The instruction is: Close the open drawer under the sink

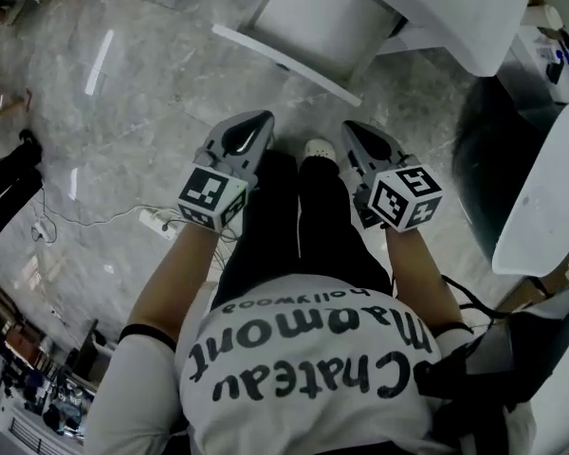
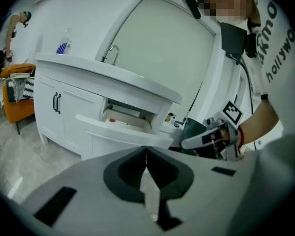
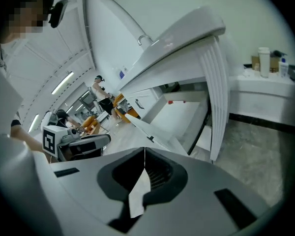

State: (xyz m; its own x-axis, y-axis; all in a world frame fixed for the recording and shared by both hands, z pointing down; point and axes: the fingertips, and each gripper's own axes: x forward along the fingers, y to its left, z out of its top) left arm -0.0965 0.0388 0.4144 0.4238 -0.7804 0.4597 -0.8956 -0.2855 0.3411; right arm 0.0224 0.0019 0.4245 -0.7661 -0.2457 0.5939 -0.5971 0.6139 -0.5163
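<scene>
The white drawer (image 1: 315, 25) under the sink counter (image 2: 103, 73) stands pulled out, with its front panel (image 2: 119, 132) facing the floor space where I stand. A small red item (image 2: 111, 120) lies inside it. My left gripper (image 1: 264, 119) and right gripper (image 1: 349, 127) are held side by side above my legs, both pointing toward the drawer and a short way from it. In the left gripper view the left gripper (image 2: 146, 149) has its jaws together with nothing between them. The right gripper (image 3: 145, 149) is likewise shut and empty, with the drawer (image 3: 182, 116) just ahead.
A faucet (image 2: 113, 53) and a bottle (image 2: 64, 42) stand on the counter. A dark round bin (image 1: 486, 150) and a white fixture (image 1: 550, 188) sit to my right. A cable and power strip (image 1: 156, 221) lie on the marble floor at left. Bottles (image 3: 265, 60) stand on a ledge.
</scene>
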